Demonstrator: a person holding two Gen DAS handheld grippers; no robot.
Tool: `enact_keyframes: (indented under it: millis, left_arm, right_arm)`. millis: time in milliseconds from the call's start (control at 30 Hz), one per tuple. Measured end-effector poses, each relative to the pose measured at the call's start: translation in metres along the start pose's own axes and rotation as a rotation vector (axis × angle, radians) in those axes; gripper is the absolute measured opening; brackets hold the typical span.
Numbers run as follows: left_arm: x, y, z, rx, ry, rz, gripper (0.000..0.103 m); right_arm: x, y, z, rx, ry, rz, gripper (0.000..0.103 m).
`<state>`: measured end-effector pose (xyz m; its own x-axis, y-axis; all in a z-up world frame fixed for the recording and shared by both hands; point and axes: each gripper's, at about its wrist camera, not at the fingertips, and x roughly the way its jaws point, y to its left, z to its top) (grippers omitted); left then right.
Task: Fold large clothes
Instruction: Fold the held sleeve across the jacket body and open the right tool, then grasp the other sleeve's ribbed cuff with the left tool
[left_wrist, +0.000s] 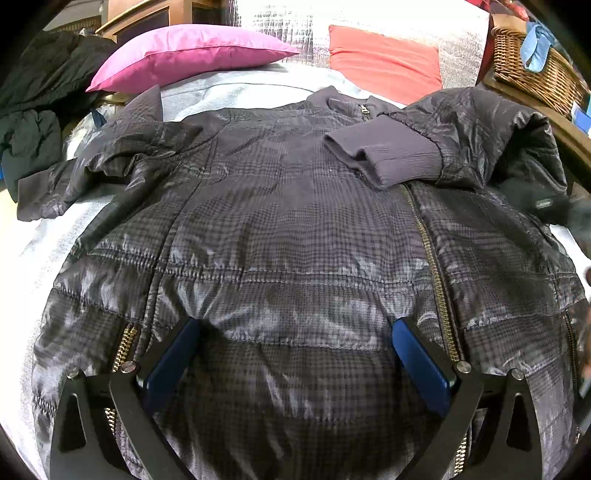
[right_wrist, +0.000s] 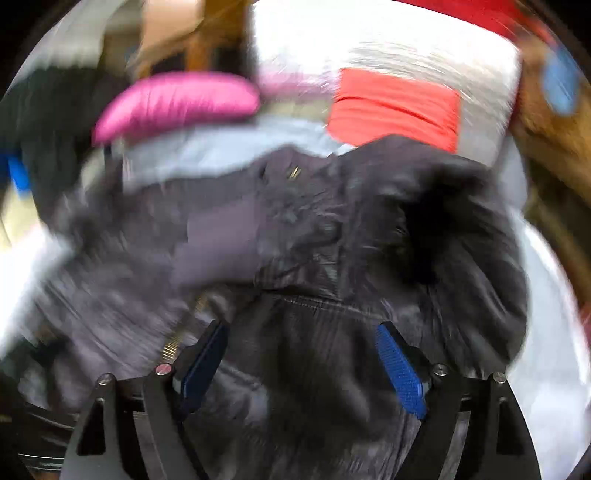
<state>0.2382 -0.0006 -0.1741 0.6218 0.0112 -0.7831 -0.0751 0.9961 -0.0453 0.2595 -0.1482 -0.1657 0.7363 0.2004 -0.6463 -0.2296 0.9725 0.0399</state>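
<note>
the checked jacket (left_wrist: 295, 229) lies flat on the bed (left_wrist: 236, 88), right sleeve (left_wrist: 424, 147) folded across its chest; left tongs (left_wrist: 295, 354) and right tongs (right_wrist: 301, 354) both gape wide above it, holding nothing

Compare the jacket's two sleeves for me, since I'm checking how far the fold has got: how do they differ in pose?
The right-hand sleeve is folded inward, its ribbed cuff lying on the jacket's chest across the zip. The left-hand sleeve is not folded: it trails outward, crumpled, onto the pale bedcover, its cuff off the jacket body. Both share the same shiny dark checked fabric.
</note>
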Motion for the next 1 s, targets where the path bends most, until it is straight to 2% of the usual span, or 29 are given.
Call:
enact_keyframes:
  millis: [67, 100, 200, 300, 367, 467, 533, 633, 700, 800, 867, 933, 1000]
  left_arm:
    - [-0.002, 0.001, 0.004, -0.006, 0.024, -0.013, 0.103]
    - [-0.004, 0.003, 0.01, -0.021, 0.046, -0.054, 0.103]
    - [-0.015, 0.015, 0.031, -0.148, 0.081, -0.231, 0.103]
    - [-0.014, 0.022, 0.069, -0.331, 0.125, -0.447, 0.103]
    - [-0.002, 0.02, 0.091, -0.406, 0.155, -0.499, 0.103]
    - [0.026, 0.013, 0.121, -0.466, 0.186, -0.514, 0.1]
    - [0.052, 0.009, 0.136, -0.51, 0.237, -0.515, 0.088]
    - [0.081, 0.008, 0.143, -0.585, 0.303, -0.516, 0.081]
    - [0.093, 0.006, 0.145, -0.626, 0.317, -0.512, 0.073]
    - [0.103, 0.001, 0.145, -0.607, 0.307, -0.492, 0.067]
    - [0.11, -0.001, 0.144, -0.605, 0.319, -0.478, 0.057]
    - [0.115, -0.001, 0.144, -0.584, 0.324, -0.461, 0.025]
    - [0.123, -0.004, 0.147, -0.561, 0.318, -0.433, 0.014]
  right_arm:
    - [-0.019, -0.024, -0.007, 0.154, -0.032, 0.071, 0.085]
    - [-0.029, -0.038, -0.015, 0.237, -0.05, 0.103, 0.085]
    - [-0.047, -0.063, -0.035, 0.366, -0.085, 0.133, 0.085]
    - [-0.048, -0.077, -0.053, 0.446, -0.107, 0.149, 0.085]
    - [-0.039, -0.084, -0.054, 0.477, -0.106, 0.169, 0.085]
    - [-0.024, -0.087, -0.057, 0.476, -0.103, 0.185, 0.086]
    - [-0.019, -0.087, -0.058, 0.481, -0.105, 0.208, 0.085]
    - [-0.016, -0.089, -0.059, 0.495, -0.105, 0.225, 0.085]
    - [-0.016, -0.089, -0.058, 0.494, -0.105, 0.234, 0.085]
    - [-0.017, -0.088, -0.058, 0.486, -0.103, 0.24, 0.085]
    - [-0.017, -0.086, -0.057, 0.477, -0.104, 0.24, 0.085]
    - [-0.017, -0.085, -0.057, 0.475, -0.108, 0.243, 0.085]
    - [-0.017, -0.085, -0.056, 0.477, -0.107, 0.242, 0.085]
